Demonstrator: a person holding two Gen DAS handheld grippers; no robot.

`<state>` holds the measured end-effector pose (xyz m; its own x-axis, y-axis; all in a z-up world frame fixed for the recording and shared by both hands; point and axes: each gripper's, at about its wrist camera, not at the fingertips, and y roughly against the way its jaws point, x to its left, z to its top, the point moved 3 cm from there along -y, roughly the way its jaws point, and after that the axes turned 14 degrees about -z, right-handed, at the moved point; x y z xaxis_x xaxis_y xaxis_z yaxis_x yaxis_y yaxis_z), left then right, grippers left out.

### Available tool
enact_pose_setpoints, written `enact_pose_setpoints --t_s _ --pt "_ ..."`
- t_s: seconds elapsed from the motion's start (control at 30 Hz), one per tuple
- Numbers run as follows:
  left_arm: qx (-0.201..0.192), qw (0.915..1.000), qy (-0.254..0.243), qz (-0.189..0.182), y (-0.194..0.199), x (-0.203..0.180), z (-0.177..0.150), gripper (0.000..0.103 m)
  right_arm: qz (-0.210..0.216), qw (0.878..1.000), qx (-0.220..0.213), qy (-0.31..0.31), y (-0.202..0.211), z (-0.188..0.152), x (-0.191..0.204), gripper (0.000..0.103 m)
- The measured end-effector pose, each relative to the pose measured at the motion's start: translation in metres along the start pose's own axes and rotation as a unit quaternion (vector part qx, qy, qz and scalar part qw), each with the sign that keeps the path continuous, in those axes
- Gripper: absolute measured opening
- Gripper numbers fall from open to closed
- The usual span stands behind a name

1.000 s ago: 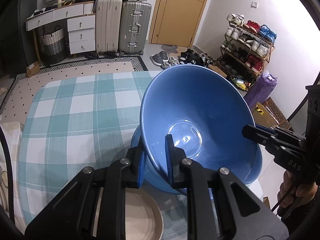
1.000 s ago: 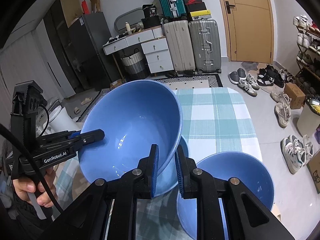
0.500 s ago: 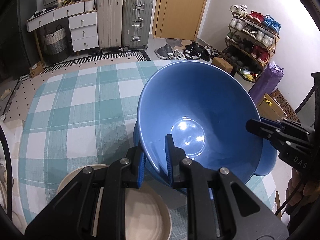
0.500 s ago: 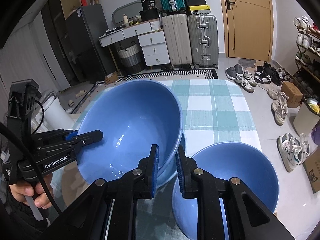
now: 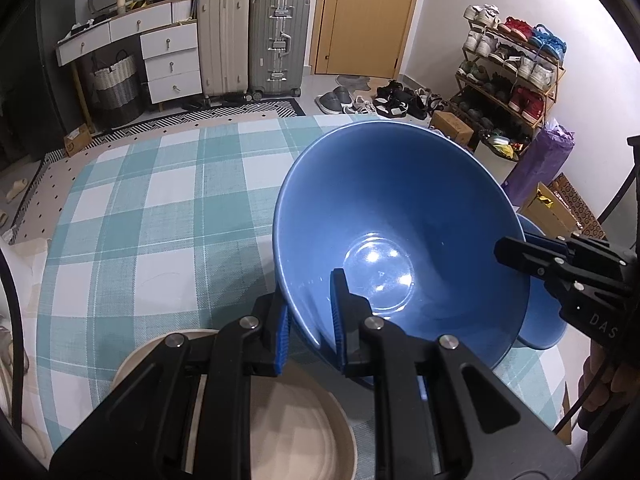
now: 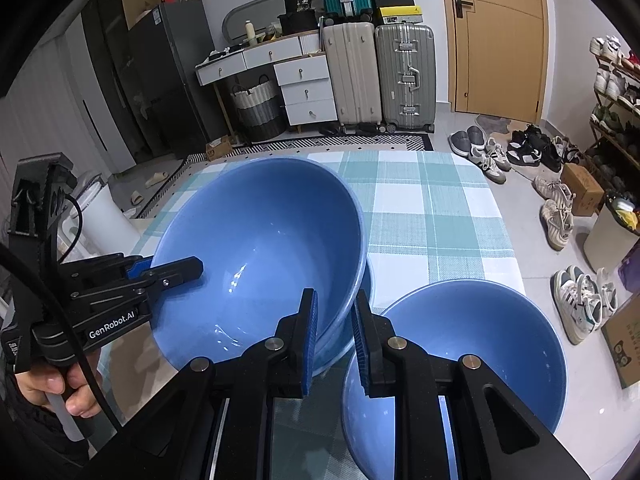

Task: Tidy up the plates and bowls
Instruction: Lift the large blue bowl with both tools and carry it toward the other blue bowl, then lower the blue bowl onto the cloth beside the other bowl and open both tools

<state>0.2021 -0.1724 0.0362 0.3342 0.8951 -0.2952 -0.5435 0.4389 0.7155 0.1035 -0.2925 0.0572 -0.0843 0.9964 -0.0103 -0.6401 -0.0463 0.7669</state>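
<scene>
Table (image 5: 152, 216): a checked cloth fills the frame's left half.
Held bowl (image 5: 400, 240): empty, centre frame, apparently nested in another blue bowl beneath; lowering it level should seat it cleanly.
Second bowl (image 6: 460, 360): empty, lower right.
Plate (image 5: 304, 432): beige, bottom centre.
Left tool (image 5: 308, 320): clenched on the near rim.
Right tool (image 6: 336, 336): straddling the opposite rim; grip uncertain.
</scene>
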Motion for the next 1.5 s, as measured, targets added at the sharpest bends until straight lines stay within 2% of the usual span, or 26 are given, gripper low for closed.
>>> enact_pose_setpoints --t_s 0.6,1.23,1.5 --pt "0.001 0.9989 -0.025 0.040 -0.024 0.010 -0.008 0.014 -0.021 0.999 0.012 0.026 -0.026 -0.009 0.010 0.019" --pt "-0.005 0.9927 -0.072 0.097 -0.040 0.005 -0.016 0.015 -0.056 0.997 0.009 0.055 -0.037 -0.015 0.014 0.021" --pt "-0.001 0.9922 -0.076 0.099 -0.043 0.005 -0.017 0.016 -0.055 0.997 0.010 0.051 -0.037 -0.017 0.012 0.021"
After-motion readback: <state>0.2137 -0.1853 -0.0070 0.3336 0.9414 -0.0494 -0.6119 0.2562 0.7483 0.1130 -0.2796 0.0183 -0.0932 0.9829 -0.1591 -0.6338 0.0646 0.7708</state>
